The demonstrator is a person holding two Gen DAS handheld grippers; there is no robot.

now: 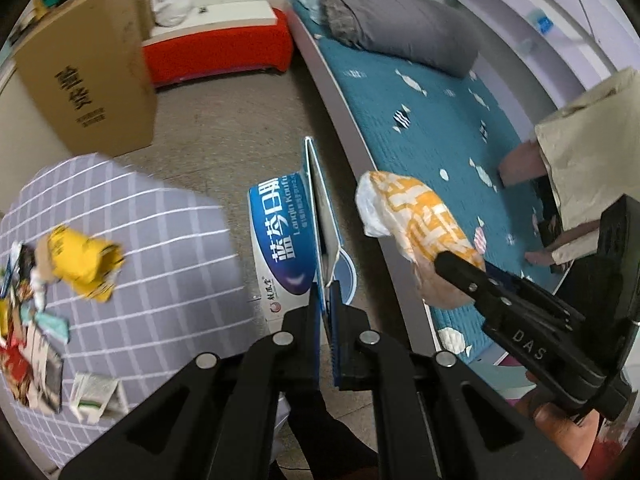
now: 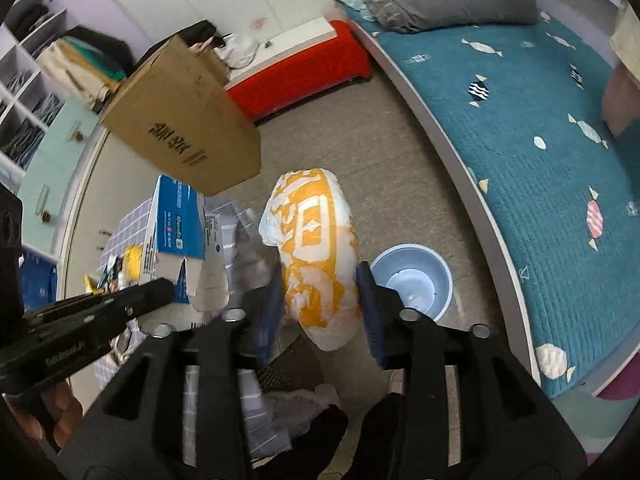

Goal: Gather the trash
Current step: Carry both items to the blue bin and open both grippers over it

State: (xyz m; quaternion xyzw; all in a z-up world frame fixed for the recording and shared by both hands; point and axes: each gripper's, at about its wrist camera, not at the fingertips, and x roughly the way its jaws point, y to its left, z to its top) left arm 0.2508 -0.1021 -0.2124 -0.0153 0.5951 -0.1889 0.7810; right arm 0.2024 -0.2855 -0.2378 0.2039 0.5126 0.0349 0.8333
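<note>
My left gripper (image 1: pixel 325 300) is shut on the edge of a blue-and-white toothpaste box (image 1: pixel 288 240), held above the floor; the box also shows in the right wrist view (image 2: pixel 176 232). My right gripper (image 2: pixel 320 304) is shut on an orange-and-white plastic bag (image 2: pixel 316 248), held in the air; the bag also shows in the left wrist view (image 1: pixel 416 224) with the right gripper (image 1: pixel 460 268) clamped on it. More trash lies on a grey checked cloth (image 1: pixel 160 240): a crumpled yellow wrapper (image 1: pixel 84 264), paper scraps and packets (image 1: pixel 36 344).
A tall cardboard box (image 1: pixel 92 72) stands at the left. A red bench (image 1: pixel 224 48) is at the back. A bed with a teal quilt (image 1: pixel 432 120) and a grey duvet (image 1: pixel 392 20) runs along the right. A blue bucket (image 2: pixel 412 280) sits on the floor.
</note>
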